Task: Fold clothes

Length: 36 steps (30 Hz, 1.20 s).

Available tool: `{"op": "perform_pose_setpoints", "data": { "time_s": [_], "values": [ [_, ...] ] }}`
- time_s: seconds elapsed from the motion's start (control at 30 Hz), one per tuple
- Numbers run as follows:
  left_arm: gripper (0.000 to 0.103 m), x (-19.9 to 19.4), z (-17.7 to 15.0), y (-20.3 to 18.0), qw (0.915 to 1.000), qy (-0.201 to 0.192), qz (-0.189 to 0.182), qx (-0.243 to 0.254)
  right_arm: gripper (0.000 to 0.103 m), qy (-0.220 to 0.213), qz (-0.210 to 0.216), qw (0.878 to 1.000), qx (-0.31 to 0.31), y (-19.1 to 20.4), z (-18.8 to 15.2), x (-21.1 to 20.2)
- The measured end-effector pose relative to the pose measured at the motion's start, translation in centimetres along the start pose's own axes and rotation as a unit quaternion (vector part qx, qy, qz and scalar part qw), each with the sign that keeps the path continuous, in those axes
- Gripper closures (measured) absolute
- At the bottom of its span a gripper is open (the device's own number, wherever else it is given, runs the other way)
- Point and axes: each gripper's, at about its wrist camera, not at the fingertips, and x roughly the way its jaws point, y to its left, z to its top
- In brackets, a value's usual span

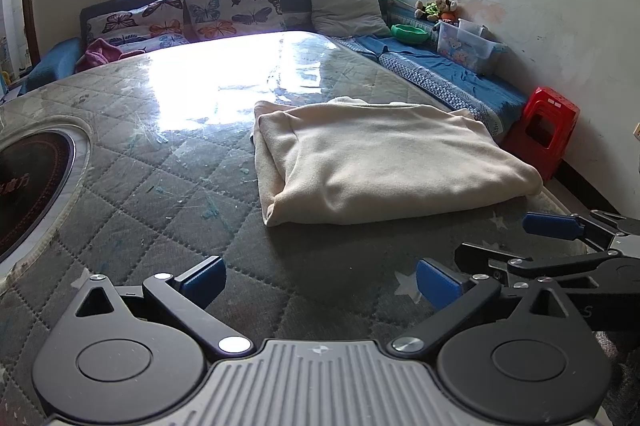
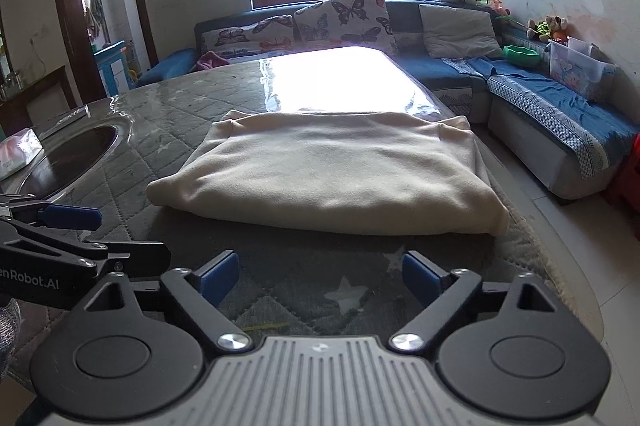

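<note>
A cream garment (image 1: pixel 380 162) (image 2: pixel 332 174) lies folded into a thick rectangle on the quilted grey table cover (image 1: pixel 160 186) (image 2: pixel 168 114). My left gripper (image 1: pixel 320 282) is open just short of the garment's near edge, off its left corner, with nothing between its blue pads. My right gripper (image 2: pixel 320 278) is open too, a little short of the garment's near edge, and holds nothing. The two grippers sit side by side: the right gripper (image 1: pixel 516 242) shows at the right of the left wrist view, the left gripper (image 2: pixel 104 234) at the left of the right wrist view.
A round dark hob (image 1: pixel 32 186) (image 2: pixel 80 154) is set into the table on the left, with a tissue pack (image 2: pixel 18 154) beside it. The table's rounded edge drops to the floor right of the garment. A blue sofa (image 2: pixel 560 114) and a red stool (image 1: pixel 548 130) stand beyond.
</note>
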Motion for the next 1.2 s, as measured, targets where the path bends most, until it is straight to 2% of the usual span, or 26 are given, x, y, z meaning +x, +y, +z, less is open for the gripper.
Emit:
{"op": "perform_pose_setpoints", "data": {
  "time_s": [0.23,1.2],
  "values": [
    [0.0,-0.4,-0.2,-0.1,1.0,-0.003,0.002,0.0,0.0,-0.002,-0.005,1.0,0.005,-0.2,-0.4,-0.3],
    [0.0,-2.4,-1.0,-0.6,0.9997,-0.025,0.004,0.007,0.0,-0.025,-0.031,0.999,0.015,-0.7,-1.2,-2.2]
  ]
}}
